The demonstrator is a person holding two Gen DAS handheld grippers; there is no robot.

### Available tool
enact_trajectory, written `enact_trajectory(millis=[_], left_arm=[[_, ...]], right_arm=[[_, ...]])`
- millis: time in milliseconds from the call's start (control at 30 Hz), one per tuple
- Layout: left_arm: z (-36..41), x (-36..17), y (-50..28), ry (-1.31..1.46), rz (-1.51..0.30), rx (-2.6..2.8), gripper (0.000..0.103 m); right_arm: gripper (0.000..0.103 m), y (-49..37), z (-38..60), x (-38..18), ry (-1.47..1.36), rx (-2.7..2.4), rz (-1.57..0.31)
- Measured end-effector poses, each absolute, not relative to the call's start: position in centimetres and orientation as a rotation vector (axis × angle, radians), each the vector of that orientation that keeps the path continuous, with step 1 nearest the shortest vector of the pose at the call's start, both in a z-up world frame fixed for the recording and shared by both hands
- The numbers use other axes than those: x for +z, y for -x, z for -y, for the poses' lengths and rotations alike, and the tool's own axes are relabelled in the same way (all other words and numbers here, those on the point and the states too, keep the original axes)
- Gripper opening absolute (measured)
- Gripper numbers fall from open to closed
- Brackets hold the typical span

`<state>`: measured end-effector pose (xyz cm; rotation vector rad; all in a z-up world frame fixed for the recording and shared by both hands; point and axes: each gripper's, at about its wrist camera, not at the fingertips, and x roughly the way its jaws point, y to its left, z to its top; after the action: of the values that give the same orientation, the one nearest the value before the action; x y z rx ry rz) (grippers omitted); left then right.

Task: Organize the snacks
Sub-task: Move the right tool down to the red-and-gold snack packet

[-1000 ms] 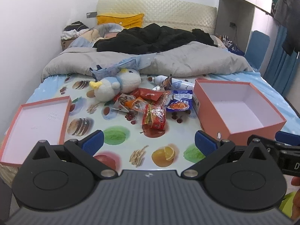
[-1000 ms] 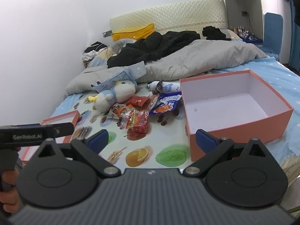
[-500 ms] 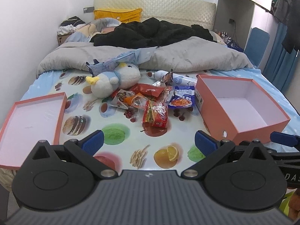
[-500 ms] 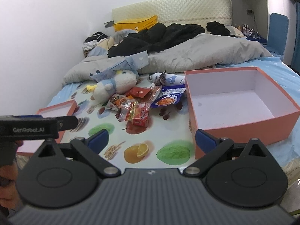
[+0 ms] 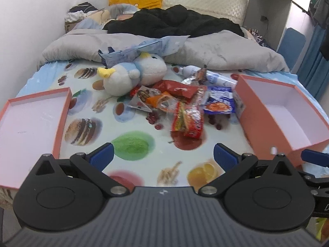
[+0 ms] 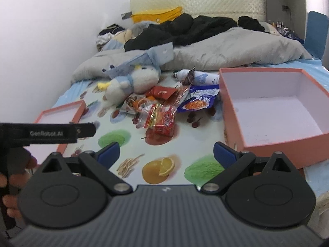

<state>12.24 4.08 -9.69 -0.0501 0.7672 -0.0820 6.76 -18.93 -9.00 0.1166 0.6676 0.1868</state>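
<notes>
A heap of snack packets (image 5: 181,100) (image 6: 164,105) lies mid-bed on a fruit-print sheet: a red packet (image 5: 188,121) nearest, a blue packet (image 5: 220,103) to its right, orange and red ones behind. An open coral box (image 5: 265,131) (image 6: 273,150) stands to the right, its lid (image 5: 59,127) (image 6: 79,111) to the left. My left gripper (image 5: 162,156) hangs open and empty, short of the heap. My right gripper (image 6: 165,154) is likewise open and empty, near the box's front corner.
A plush penguin (image 5: 133,74) and a white bottle (image 5: 191,70) lie behind the snacks. A grey duvet (image 5: 226,49) and black clothes (image 5: 174,22) cover the far bed. The wall runs along the left. A hand (image 6: 12,177) holds the left gripper's handle.
Both grippers have moved forward and lower toward the snack heap, which now looks larger. Both stay open, and nothing on the bed has moved.
</notes>
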Motion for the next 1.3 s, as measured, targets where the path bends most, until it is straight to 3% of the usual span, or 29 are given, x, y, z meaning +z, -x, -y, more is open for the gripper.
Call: enact_trajectory(millis=[800,1300], left_arm=[[-11.0,-19.2,-27.5,0.083,-0.787,-0.046,0.099],[-10.6,-22.1,-34.9,-0.134,-0.776,-0.209,0.096]], right_arm=[[0.1,-20.7,14.4,-17.7,-0.058,0.276,-0.717],[0.099,-27.8,13.9,-20.8,-0.157,0.22,-0.79]])
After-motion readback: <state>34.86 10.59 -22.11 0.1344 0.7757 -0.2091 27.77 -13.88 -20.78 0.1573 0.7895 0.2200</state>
